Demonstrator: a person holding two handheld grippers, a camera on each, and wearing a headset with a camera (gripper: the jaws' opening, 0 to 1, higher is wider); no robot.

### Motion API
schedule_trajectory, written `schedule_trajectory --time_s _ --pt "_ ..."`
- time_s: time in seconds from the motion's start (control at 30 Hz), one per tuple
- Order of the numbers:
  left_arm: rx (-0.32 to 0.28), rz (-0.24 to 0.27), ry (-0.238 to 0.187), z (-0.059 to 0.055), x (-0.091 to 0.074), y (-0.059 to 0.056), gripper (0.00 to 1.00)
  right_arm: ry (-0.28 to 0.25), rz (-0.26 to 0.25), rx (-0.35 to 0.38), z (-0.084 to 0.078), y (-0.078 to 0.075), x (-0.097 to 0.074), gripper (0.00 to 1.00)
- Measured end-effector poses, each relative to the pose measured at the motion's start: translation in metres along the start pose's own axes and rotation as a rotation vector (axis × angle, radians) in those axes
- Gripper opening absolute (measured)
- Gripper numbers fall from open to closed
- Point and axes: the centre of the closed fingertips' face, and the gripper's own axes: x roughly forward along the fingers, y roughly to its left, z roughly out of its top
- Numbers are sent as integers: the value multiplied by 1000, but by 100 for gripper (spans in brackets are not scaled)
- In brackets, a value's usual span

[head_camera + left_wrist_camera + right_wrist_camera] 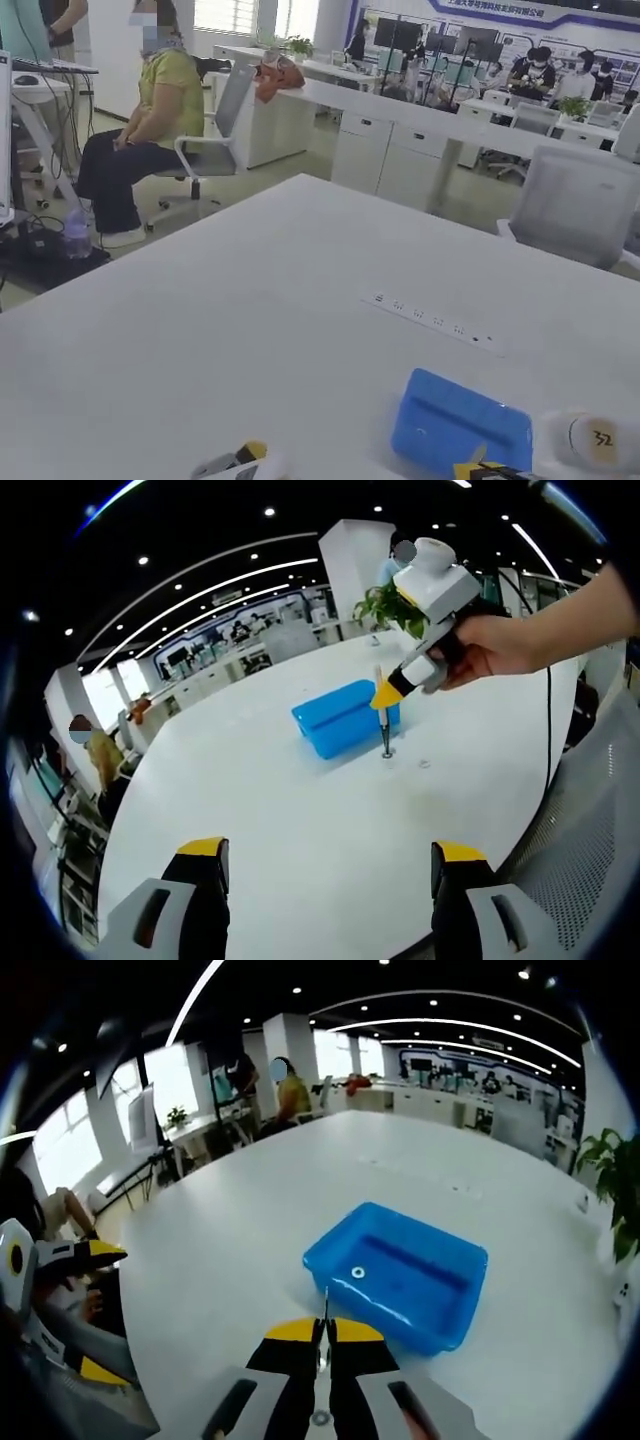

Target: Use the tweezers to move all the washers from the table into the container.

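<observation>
One pair of tweezers point(383, 725) is being clamped by the right hand-held gripper point(385, 693), tips down at one washer point(388, 753). A second washer point(424, 764) is lying just beside it, near the tabletop's point(280, 810) near edge. A third washer point(358, 1272) is lying inside the one blue container point(400, 1325). The jaws of the left hand-held gripper point(325, 855) are being held wide apart.

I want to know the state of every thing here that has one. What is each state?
left gripper: jaws open, empty.
right gripper: jaws shut on the tweezers.
tweezers: upright, tips down at the table.
container: open, one washer inside.
loose washer: flat on the table, outside the container.
</observation>
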Motion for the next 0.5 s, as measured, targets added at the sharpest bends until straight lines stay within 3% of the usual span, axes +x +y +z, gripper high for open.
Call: schedule_trajectory --time_s 0.5 --pt "-3 5 -2 0 0 1 85 -35 24 -36 24 5 -10 0"
